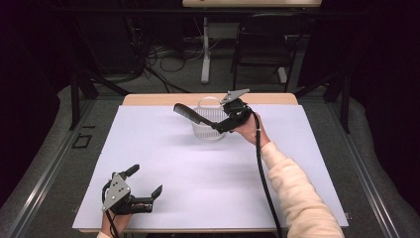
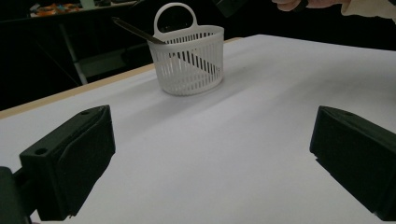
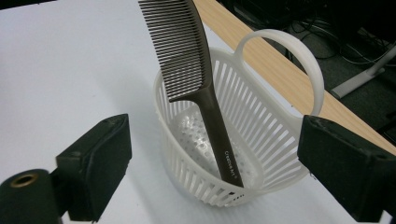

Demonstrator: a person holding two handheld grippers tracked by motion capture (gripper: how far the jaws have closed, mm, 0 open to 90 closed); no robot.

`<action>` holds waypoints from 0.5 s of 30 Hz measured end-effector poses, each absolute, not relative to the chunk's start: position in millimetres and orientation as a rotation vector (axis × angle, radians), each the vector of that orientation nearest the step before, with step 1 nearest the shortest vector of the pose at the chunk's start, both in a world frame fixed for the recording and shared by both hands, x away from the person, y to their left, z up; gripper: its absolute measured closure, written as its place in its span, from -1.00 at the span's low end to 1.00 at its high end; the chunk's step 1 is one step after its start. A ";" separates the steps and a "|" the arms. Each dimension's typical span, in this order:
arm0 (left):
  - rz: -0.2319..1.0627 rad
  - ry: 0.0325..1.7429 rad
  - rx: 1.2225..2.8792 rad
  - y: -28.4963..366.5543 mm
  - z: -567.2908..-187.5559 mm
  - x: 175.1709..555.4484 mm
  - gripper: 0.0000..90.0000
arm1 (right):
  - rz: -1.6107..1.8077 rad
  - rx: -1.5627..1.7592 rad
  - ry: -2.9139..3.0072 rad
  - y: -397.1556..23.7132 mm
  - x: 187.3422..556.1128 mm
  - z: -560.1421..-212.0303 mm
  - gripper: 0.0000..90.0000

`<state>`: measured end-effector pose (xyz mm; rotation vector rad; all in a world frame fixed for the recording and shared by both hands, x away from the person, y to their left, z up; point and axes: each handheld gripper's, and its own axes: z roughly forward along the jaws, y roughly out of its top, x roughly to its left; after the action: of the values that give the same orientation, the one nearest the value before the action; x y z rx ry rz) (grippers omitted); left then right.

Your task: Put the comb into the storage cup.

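White sheet over a wooden counter (image 1: 148, 148), dark room behind with cables and a chair at the top of the high view. Item: one brown plastic comb (image 3: 187, 60), toothed head and tapered handle with small white lettering near its end. It stood slanted inside a white slatted basket (image 1: 208, 130) near the upper centre of the high view, handle end down against the basket's floor, toothed head leaning out over the rim toward the upper left. Judged light, stiff and smooth, so likely to slip in a loose pinch; the fine teeth looked the weakest part and are best left alone. Best hold appeared to be the bare handle just below the teeth, where it cleared the rim. The basket itself looked thin-walled, light and easy to tip, with a loop handle on its far side. Right tongs (image 1: 221, 126) hung just right of the basket in the high view, spread wide and pinching nothing; in the right gripper view the comb and basket sat between and beyond the two black jaws, touching neither. Left tongs (image 1: 146, 186) rested at the lower left of the high view, also spread and empty, well apart from the basket, which showed at the upper centre of the left gripper view.
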<state>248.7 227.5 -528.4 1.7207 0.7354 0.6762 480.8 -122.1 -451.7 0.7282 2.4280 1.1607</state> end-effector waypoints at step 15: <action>0.672 0.735 1.720 226.8 -528.5 248.8 -1.00 | 1.143 0.746 2.467 -135.4 460.9 -451.8 -0.98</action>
<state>248.8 226.8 -528.5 1.7196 0.7352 0.6716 460.9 -135.4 -451.8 0.7464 2.4675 1.1433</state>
